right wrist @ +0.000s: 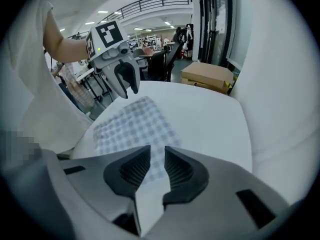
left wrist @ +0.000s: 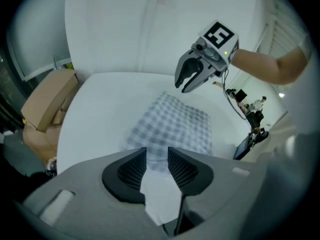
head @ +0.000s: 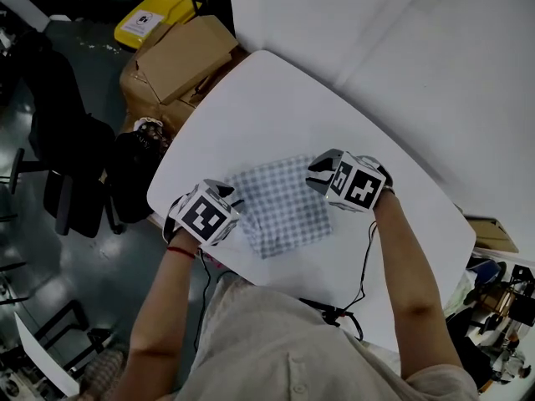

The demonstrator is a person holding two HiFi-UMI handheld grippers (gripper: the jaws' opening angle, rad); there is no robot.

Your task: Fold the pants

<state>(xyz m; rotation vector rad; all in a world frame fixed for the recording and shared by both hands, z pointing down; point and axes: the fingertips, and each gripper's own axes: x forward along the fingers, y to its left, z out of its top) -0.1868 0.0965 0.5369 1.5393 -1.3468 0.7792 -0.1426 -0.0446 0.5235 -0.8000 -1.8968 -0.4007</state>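
On the left gripper (left wrist: 156, 156), the two jaws stand a little apart and nothing is between them. It points down and hangs just over one side of the pants (head: 280, 207). Through the gap in its jaws you can see the white table (head: 276, 98) and the edge of the cloth. The right gripper (right wrist: 157, 156) looks the same. Its jaws are a little apart with nothing in them, and it hangs over the other side of the pants. The pants have small blue and white checks. They lie folded in a flat, neat shape on the table, on the side close to the person, between the two grippers. A brown cardboard box (head: 180, 57) sits on the floor past the far left edge of the table.
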